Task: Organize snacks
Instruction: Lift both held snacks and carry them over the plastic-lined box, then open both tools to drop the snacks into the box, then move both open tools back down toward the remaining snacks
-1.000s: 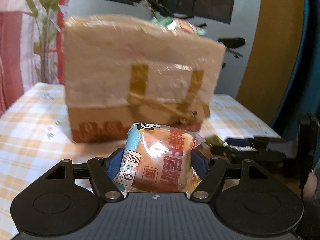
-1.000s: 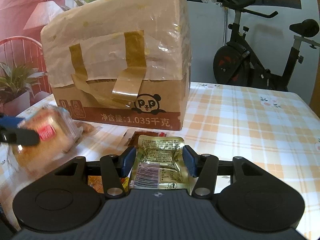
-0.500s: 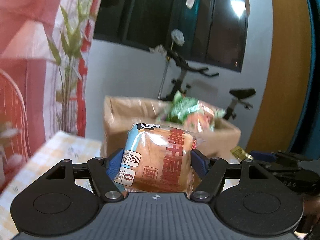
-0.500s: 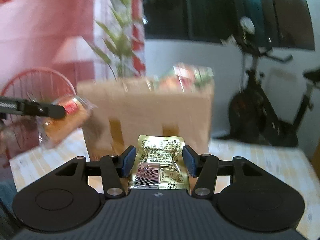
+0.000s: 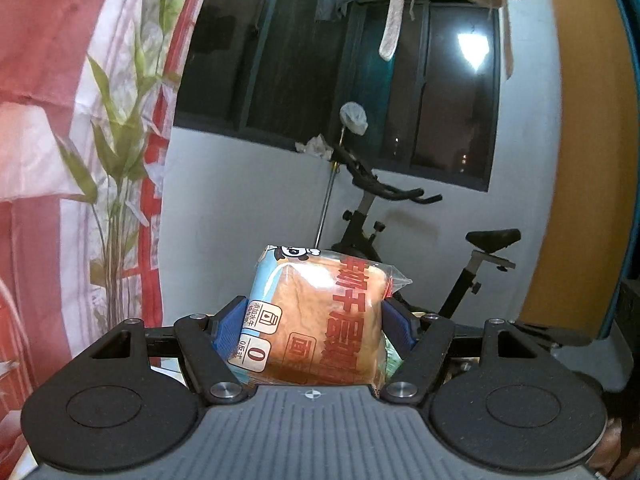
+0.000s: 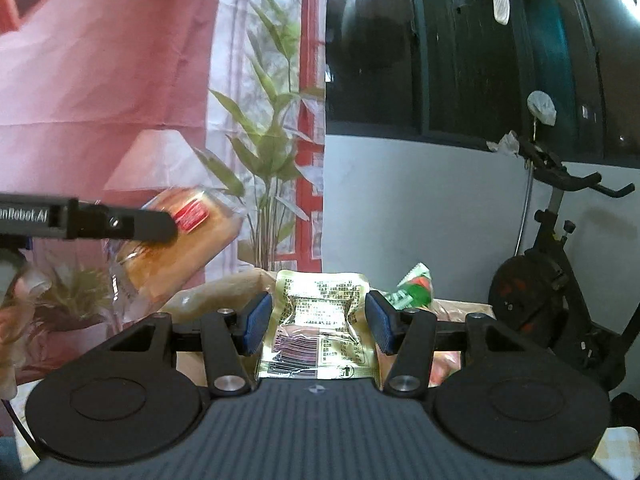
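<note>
Only a corner of the table [image 6: 618, 446] shows, at the lower right of the right wrist view, covered in an orange-and-white checked cloth. An open cardboard box [image 6: 236, 282] rises beyond it, its base hidden. A green-and-red snack packet [image 6: 412, 288] pokes above the box rim.

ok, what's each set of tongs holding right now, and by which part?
Left tongs: wrapped bread pack, clamped across its two side edges. Right tongs: gold foil pouch, pinched at its left and right side edges, printed side toward the camera.
</note>
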The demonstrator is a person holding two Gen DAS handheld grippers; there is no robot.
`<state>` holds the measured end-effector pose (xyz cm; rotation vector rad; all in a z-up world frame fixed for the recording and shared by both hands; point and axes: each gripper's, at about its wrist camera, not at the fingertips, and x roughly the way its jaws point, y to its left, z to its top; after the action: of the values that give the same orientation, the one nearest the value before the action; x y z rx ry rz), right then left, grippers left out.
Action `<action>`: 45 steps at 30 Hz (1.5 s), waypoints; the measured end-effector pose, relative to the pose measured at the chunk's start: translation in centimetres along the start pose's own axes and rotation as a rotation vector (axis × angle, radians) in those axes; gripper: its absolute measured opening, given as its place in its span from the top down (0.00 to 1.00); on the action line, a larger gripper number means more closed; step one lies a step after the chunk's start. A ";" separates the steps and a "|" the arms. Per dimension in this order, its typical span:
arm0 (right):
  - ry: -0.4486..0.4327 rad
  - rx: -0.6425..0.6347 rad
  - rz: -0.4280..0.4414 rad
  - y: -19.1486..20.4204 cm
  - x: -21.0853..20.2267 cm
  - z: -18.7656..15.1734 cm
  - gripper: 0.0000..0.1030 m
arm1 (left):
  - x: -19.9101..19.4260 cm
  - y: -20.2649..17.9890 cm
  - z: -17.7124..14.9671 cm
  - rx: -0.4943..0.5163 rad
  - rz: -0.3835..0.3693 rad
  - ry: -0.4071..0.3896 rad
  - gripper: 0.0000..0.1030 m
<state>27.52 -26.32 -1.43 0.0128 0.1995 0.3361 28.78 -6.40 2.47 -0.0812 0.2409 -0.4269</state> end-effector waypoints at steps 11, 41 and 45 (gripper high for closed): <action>0.084 -0.065 -0.002 0.2 3.7 -1.9 0.45 | 3.8 1.9 -1.8 -0.015 0.014 0.089 0.28; 0.086 0.015 -0.050 0.6 -5.7 -5.4 0.35 | -5.4 0.3 -5.4 0.002 0.100 0.179 0.26; 0.093 0.028 -0.046 0.7 -7.0 -6.3 0.35 | -6.8 0.0 -6.6 -0.012 0.099 0.184 0.26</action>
<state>19.58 -28.06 -6.24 0.0201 0.2964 0.2881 21.20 -3.73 -2.46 -0.0418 0.4275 -0.3340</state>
